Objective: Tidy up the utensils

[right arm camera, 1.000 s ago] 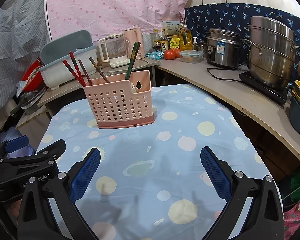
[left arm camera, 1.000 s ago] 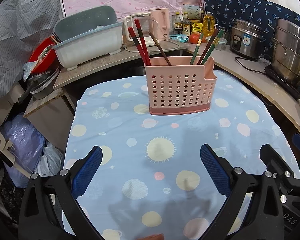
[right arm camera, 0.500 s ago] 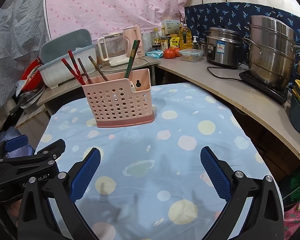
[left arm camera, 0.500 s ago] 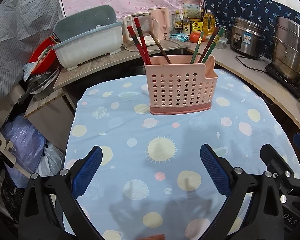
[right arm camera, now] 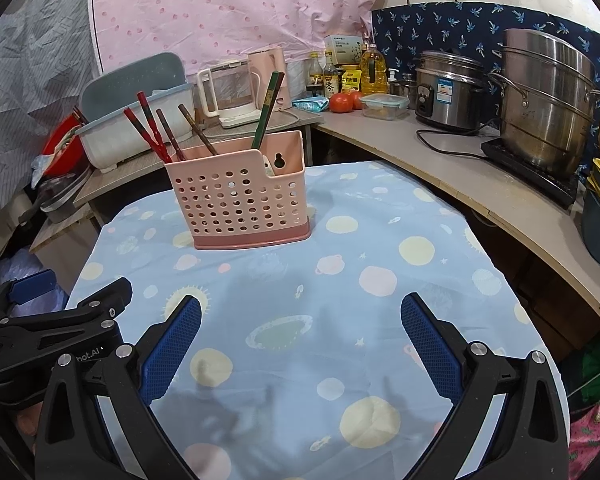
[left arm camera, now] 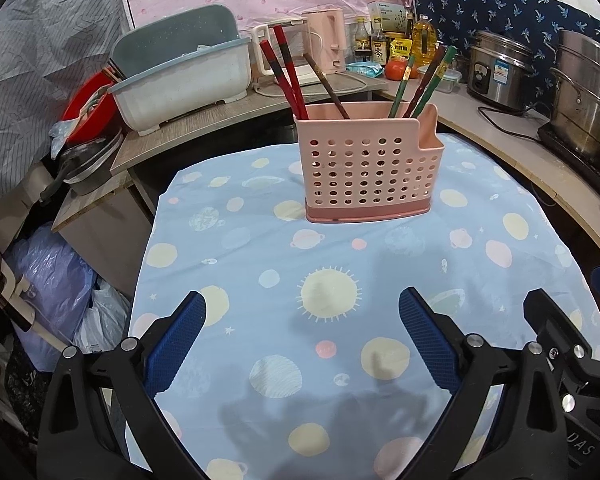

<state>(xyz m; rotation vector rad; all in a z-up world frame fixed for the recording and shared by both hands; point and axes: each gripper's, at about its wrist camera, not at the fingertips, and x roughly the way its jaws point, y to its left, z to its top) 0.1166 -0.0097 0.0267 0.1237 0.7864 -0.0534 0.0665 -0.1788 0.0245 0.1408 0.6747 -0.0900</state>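
Apparently the sorting is either done or paused: both grippers hang spread wide and empty over the tablecloth, well short of the pink holder that stands toward the far end of the table. The left gripper has nothing between its blue ridged pads, and the right gripper is likewise released, gripping nothing.

All the chopsticks in view are already upright in the holder. The red chopsticks and a brown pair lean out of its left side, while the green chopsticks stand in the right side, by the notched corner. No loose utensil shows on the cloth (so a further move, if any is wanted, would mean reaching forward to the holder and pinching one thin stick near its top).

The holder is rigid plastic, boxy, pierced with rows of round holes, on a darker base. The sticks are slim, smooth and probably slippery to pinch. The cloth is soft, slightly wrinkled cotton printed with suns and planets.
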